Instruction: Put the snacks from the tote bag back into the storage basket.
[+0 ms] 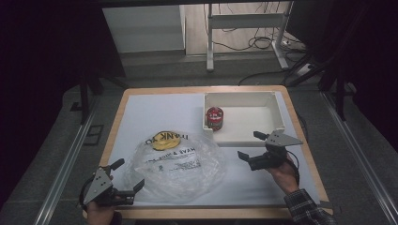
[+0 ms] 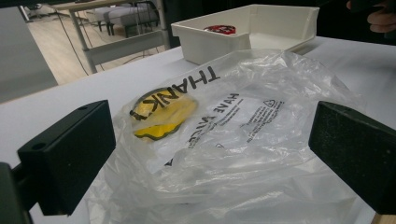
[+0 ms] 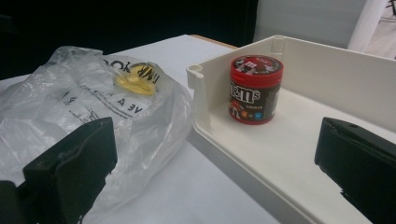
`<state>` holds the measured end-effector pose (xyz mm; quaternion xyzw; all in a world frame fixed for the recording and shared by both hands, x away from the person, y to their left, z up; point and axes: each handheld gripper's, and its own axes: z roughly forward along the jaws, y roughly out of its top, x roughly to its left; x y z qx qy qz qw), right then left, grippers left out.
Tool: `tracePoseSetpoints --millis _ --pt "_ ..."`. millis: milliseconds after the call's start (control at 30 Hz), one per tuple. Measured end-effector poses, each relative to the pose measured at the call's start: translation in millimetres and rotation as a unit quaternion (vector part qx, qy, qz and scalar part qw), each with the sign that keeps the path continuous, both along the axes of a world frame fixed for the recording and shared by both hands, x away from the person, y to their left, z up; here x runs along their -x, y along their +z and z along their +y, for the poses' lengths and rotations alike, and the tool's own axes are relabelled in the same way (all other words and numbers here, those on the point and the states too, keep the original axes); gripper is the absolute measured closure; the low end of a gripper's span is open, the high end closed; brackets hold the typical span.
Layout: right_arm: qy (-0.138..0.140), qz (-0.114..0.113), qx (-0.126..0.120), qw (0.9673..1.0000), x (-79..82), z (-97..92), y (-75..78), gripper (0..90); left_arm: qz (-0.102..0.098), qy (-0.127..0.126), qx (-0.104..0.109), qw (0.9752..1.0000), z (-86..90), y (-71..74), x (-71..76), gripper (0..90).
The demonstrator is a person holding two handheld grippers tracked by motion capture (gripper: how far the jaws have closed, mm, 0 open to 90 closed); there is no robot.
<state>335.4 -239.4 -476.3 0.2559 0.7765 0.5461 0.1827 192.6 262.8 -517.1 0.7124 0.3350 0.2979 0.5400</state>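
A clear plastic bag [image 1: 176,166] [image 2: 224,135] [image 3: 79,107] with black lettering and a yellow face print lies crumpled on the white table cover. A red-lidded candy tub [image 1: 215,118] [image 3: 254,88] [image 2: 219,29] stands upright in the left end of the white tray [image 1: 277,115] [image 3: 327,74] [image 2: 285,18]. My left gripper [image 1: 125,176] [image 2: 210,163] is open at the bag's near-left edge, with the bag lying between and beyond its jaws. My right gripper [image 1: 251,145] [image 3: 215,168] is open just in front of the tray's near wall, holding nothing.
The table [image 1: 117,112] has a wooden rim around the white cover. Beyond its far edge stand a metal desk frame [image 1: 244,21] and loose cables on the floor. Bare cover lies between the bag and the tray and along the far left.
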Motion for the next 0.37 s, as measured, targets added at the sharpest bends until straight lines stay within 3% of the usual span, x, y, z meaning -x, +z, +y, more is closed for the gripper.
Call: tracePoseSetpoints --millis 367 --pt "-0.018 0.000 0.004 0.9998 21.2 -21.1 -5.1 0.0 0.000 0.000 -0.001 1.0000 -0.7 0.2 -0.4 0.6"
